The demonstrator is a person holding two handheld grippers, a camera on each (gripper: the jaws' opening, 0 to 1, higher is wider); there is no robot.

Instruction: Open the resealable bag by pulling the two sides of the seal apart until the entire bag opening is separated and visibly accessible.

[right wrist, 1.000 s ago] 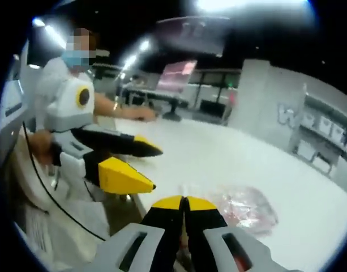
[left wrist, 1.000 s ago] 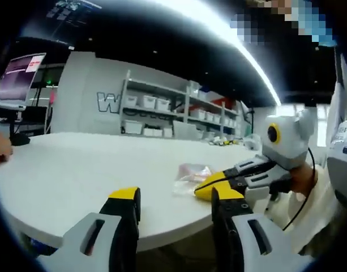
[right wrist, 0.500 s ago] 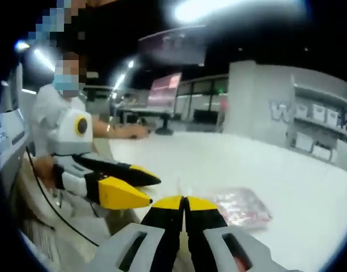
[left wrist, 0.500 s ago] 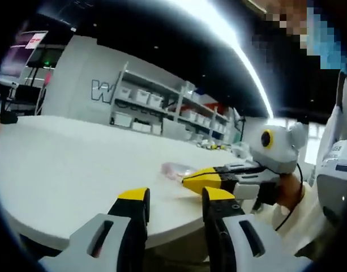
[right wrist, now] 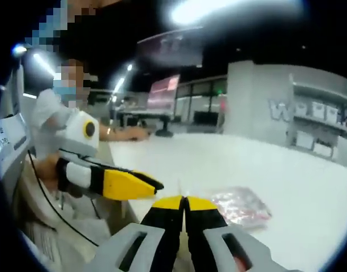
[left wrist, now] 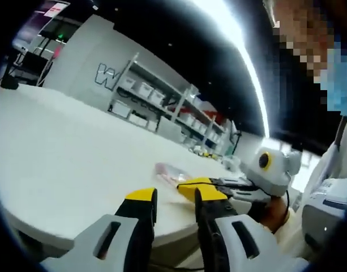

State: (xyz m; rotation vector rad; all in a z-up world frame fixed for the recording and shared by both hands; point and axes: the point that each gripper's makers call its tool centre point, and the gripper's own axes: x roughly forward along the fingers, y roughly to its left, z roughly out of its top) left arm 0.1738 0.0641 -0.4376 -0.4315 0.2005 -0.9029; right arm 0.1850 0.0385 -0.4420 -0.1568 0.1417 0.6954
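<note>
Closer now than a second ago, the left gripper (right wrist: 153, 184) has come in beside the right gripper (right wrist: 184, 199), and its jaws have narrowed to a slim gap.

In the right gripper view the bag (right wrist: 241, 206) lies flat on the table (right wrist: 286, 170), near the edge nearest the person, just ahead and to the right of the clenched right jaws. Those jaws seem to pinch the bag's near lip, but I cannot tell for sure; the contact is hidden behind the tips. The left gripper, not yet holding anything, points across at that same lip from the left.

In the left gripper view the bag (left wrist: 170, 171) is a small pinkish blur beyond the right gripper (left wrist: 198, 184). Seal line and contents are unreadable.
</note>
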